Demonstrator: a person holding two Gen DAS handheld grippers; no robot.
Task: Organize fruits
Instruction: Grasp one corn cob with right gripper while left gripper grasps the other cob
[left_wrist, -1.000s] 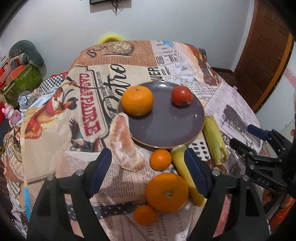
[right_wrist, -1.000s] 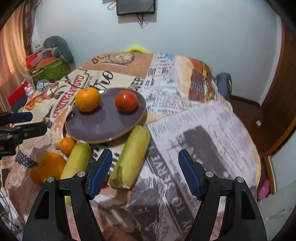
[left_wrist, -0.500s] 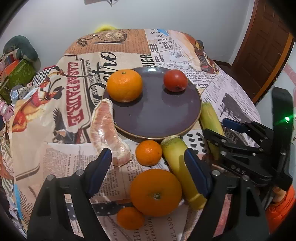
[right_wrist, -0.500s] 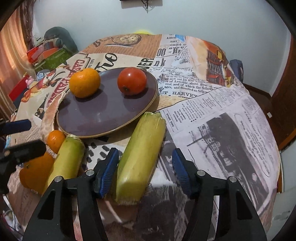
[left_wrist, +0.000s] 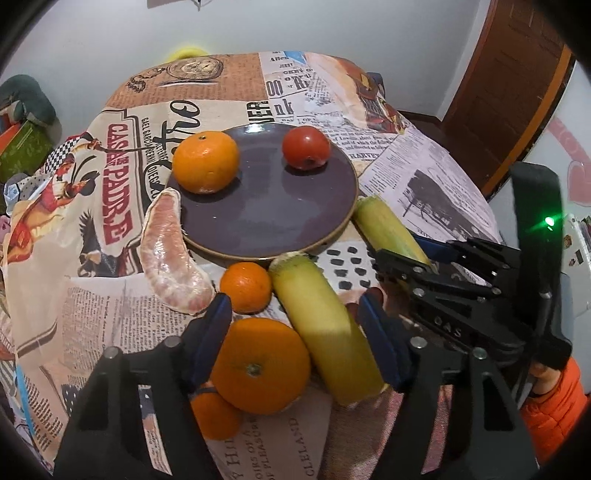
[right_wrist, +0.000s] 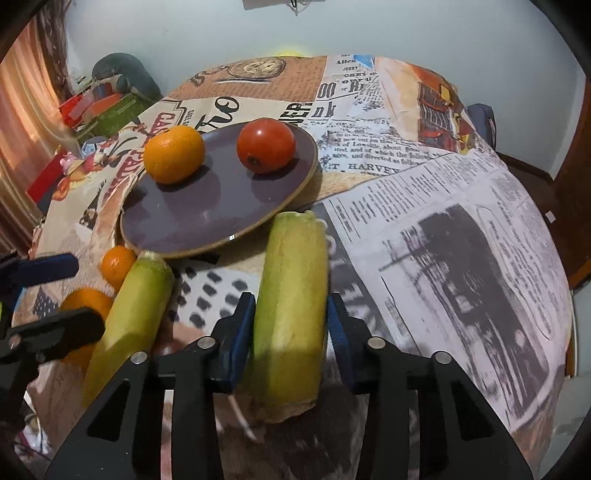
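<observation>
Tongs: right tongs (right_wrist: 290, 325) pinching corn cob (right_wrist: 291, 295); left tongs (left_wrist: 295, 332) spread w/ big orange (left_wrist: 260, 369) between.

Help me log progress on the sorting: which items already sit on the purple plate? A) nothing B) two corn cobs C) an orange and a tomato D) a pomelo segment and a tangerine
C: the orange and the tomato rest on the purple plate, while both corn cobs, the pomelo segment and the smaller citrus lie on the tablecloth around it.

Pale wall (right_wrist: 406, 33) — brown wooden door (left_wrist: 517, 74) (right side).
</observation>
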